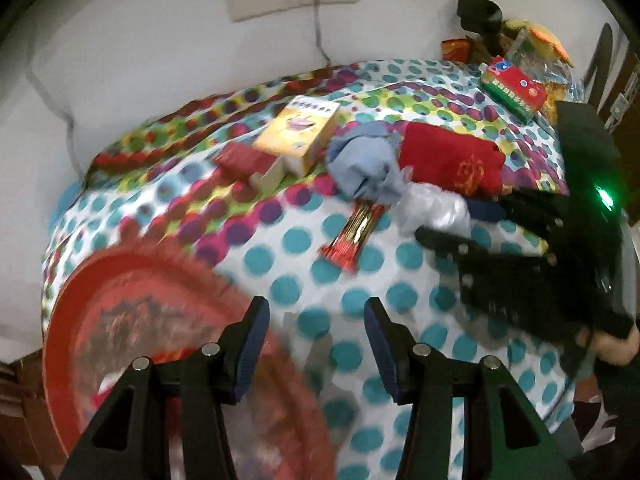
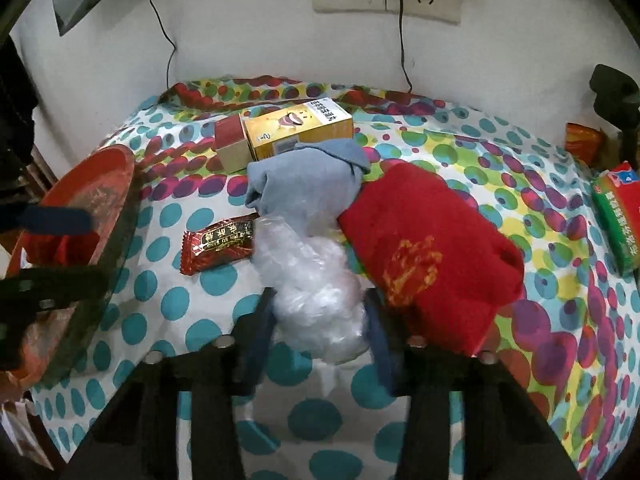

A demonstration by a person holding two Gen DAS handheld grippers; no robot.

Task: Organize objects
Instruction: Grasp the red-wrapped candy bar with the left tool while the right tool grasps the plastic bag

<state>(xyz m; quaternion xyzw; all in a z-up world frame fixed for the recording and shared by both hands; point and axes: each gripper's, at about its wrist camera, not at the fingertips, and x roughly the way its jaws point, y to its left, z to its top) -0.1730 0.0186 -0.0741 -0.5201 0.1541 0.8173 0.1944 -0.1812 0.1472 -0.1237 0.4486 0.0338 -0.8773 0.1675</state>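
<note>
Two tongs over dotted tablecloth (image 2: 168, 304): right (image 2: 320, 320) grips plastic bag (image 2: 316, 292), left (image 1: 316, 344) gapes.

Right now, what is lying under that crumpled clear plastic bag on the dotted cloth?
The clear plastic bag rests on the dotted cloth, its far end against the blue-grey cloth. The right gripper pinches it. Anything beneath stays hidden.

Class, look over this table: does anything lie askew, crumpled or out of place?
Yes. A grey-blue cloth sits bunched rather than folded, leaning on the red towel. A clear plastic bag is crumpled between the right gripper's fingers. The red snack bar lies at a slant nearby.
</note>
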